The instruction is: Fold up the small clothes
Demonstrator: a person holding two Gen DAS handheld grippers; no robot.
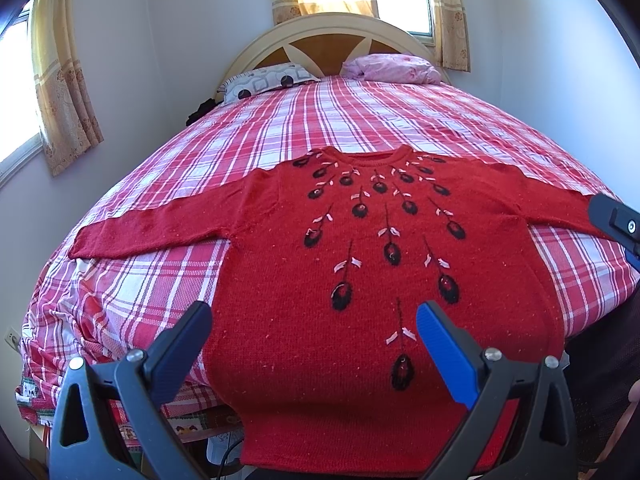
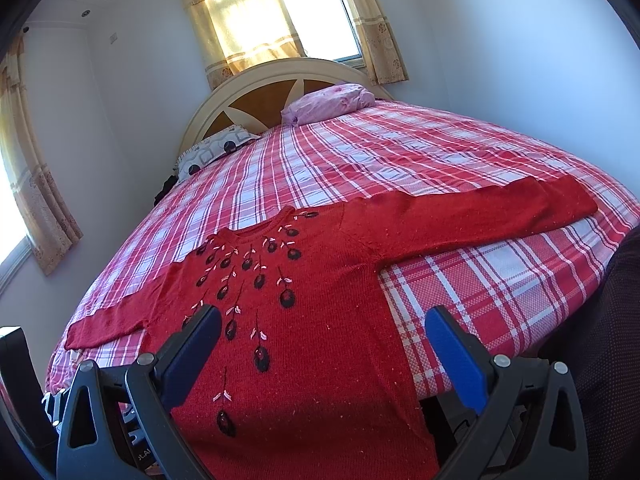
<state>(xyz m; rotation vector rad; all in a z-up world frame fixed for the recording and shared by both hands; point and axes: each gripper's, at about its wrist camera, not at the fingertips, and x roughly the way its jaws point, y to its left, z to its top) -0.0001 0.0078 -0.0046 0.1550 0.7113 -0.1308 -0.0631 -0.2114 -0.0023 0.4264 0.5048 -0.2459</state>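
A red knitted sweater (image 1: 304,264) with black and pink embroidered flowers lies flat, front up, on the checked bed, both sleeves spread sideways and its hem hanging over the bed's near edge. It also shows in the right wrist view (image 2: 328,320). My left gripper (image 1: 314,320) is open and empty, held above the sweater's lower body. My right gripper (image 2: 324,328) is open and empty, over the lower right part of the sweater. Part of the right gripper shows at the right edge of the left wrist view (image 1: 618,222), near the right sleeve.
The bed has a red, white and pink checked cover (image 1: 360,120). A patterned pillow (image 1: 268,80) and a pink pillow (image 1: 396,68) lie against a cream and wood headboard (image 1: 332,40). Curtained windows are behind and at left. Walls close in both sides.
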